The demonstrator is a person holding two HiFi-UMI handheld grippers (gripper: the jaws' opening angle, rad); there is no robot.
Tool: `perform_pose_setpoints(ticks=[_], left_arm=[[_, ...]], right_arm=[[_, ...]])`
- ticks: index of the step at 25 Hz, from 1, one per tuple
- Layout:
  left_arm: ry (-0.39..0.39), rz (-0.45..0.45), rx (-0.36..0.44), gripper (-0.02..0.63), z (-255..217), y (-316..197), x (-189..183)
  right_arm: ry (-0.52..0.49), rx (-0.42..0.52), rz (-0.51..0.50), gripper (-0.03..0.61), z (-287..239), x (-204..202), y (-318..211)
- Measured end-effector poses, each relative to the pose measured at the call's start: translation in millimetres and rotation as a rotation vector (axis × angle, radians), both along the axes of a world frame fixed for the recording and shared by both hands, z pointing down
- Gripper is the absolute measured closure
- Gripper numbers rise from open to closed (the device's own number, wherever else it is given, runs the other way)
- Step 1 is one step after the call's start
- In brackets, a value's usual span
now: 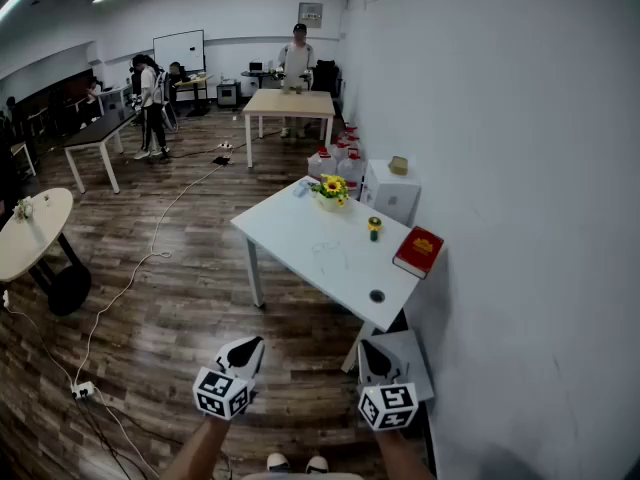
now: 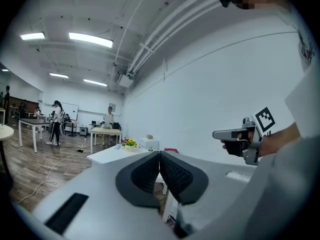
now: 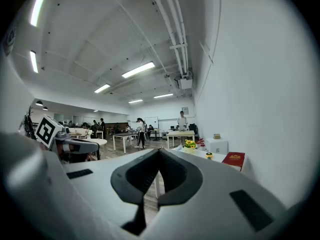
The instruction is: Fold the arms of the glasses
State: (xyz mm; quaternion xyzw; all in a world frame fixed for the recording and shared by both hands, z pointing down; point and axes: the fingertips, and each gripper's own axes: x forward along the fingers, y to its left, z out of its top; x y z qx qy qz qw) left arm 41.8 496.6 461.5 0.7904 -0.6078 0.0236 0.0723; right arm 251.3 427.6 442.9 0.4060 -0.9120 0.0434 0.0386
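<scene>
A faint thin outline that looks like the glasses (image 1: 332,255) lies on the white table (image 1: 285,230), well ahead of both grippers. My left gripper (image 1: 250,346) and right gripper (image 1: 368,350) are held side by side in the air over the wooden floor, short of the table's near end. Both are shut with nothing between the pads. In the left gripper view the pads (image 2: 159,156) meet, and the right gripper (image 2: 235,134) shows at the right. In the right gripper view the pads (image 3: 159,153) also meet, with the left gripper (image 3: 75,145) at the left.
On the table stand a sunflower pot (image 1: 331,190), a small yellow object (image 1: 374,228), a red book (image 1: 419,251) and a dark round thing (image 1: 377,295). A white wall runs along the right. A cable (image 1: 130,278) crosses the floor; a round table (image 1: 30,233) stands left. People stand far back.
</scene>
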Motion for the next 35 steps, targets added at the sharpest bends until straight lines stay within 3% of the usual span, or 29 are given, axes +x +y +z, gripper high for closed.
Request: perform_pose_setpoints(ticks=[5, 7, 8, 11, 13, 19, 29, 35], left_arm=[[-0.007, -0.006, -0.005, 0.605, 8, 0, -5], [-0.024, -0.008, -0.016, 0.547, 13, -3, -8], [-0.022, -0.009, -0.021, 0.495, 16, -5, -10], [0.008, -0.015, -0.030, 0.367, 19, -7, -18], [0.027, -0.004, -0.031, 0.314, 22, -7, -23], [0.034, 0.014, -0.045, 0.308, 31, -5, -48], [0.055, 0.034, -0.094, 0.310, 56, -1, -88], [0.050, 0.045, -0.087, 0.310, 58, -30, -101]], right_arm=[[-0.017, 0.007, -0.008, 0.586, 4, -4, 5], [-0.004, 0.008, -0.001, 0.552, 9, -6, 2], [0.004, 0.003, 0.003, 0.517, 13, -8, -1], [0.017, -0.028, 0.009, 0.323, 24, -15, -7], [0.018, -0.035, 0.015, 0.267, 29, -21, -9], [0.015, -0.025, 0.034, 0.232, 34, -45, -10], [0.002, -0.055, 0.081, 0.247, 51, -75, -8], [-0.024, -0.059, 0.090, 0.250, 57, -91, -27]])
